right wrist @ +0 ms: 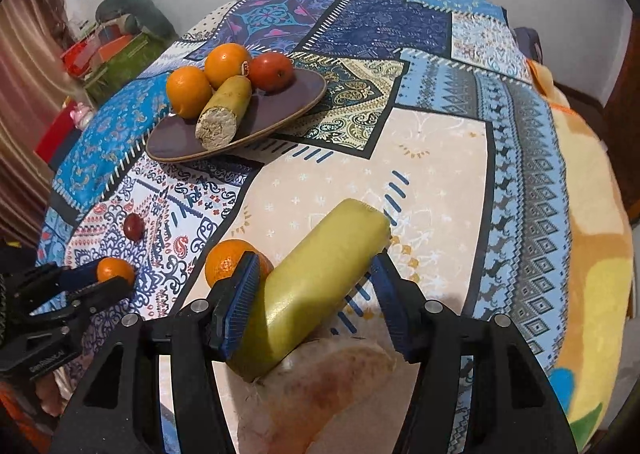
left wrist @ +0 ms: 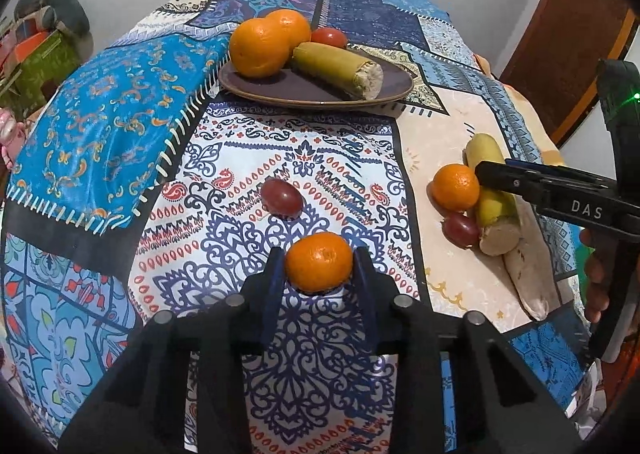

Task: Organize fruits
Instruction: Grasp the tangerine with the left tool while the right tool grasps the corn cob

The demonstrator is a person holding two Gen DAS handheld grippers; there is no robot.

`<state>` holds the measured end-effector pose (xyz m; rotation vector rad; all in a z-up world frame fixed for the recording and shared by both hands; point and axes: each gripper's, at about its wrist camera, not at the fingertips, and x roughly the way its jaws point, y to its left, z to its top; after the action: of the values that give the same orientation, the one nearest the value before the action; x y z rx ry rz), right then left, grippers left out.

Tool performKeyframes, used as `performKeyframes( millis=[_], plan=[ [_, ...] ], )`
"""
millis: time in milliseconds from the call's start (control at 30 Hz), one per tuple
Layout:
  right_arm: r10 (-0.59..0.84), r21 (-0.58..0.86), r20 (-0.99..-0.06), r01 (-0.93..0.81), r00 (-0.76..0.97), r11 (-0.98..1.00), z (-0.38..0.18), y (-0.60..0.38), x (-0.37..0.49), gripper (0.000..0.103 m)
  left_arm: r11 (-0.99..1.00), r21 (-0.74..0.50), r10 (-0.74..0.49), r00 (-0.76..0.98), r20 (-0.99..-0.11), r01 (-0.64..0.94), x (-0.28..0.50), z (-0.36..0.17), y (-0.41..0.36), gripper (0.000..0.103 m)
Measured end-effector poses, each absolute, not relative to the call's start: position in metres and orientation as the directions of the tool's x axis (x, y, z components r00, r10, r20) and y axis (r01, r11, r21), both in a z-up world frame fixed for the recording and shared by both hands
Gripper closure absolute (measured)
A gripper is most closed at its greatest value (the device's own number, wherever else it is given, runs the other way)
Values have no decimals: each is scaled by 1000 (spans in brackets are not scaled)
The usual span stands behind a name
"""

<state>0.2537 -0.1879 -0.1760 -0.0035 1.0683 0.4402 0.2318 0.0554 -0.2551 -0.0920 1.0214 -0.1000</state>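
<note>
— Two tongs, what have they got?
— Left tongs [left wrist: 320, 262] have closed on a small round orange [left wrist: 319, 262]. Right tongs [right wrist: 316, 282] straddle the yellow-green cut fruit [right wrist: 316, 282]; its long axis slants away to the right, pads seemingly apart from it.

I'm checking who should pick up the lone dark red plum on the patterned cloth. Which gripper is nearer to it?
Left. The left gripper sits just below the dark red plum, around a small orange. The right gripper is across the cloth, straddling a yellow-green cut stalk.
</note>
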Motion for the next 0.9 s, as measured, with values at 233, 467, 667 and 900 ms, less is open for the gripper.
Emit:
performKeyframes(
  millis=[233,467,667,900],
  plan=[
    [334,166,-843,-388,421,907,-174,-179,259,58,993,-117,-115,527,-842,30,231,-251,61,69],
    [306,101,-843,-430,442,897,-171,-166,274,67,994,-111,-103,549,-830,19,229,-242,66,69],
    [319,125,-858,-440,402,889,-174,-176,261,63,994,-105,-99,569,-816,23,229,-234,67,69],
    [342,175,-866,-420,365,891,-180,-178,268,60,994,-106,-99,576,-811,21,229,-231,65,69]
  ],
)
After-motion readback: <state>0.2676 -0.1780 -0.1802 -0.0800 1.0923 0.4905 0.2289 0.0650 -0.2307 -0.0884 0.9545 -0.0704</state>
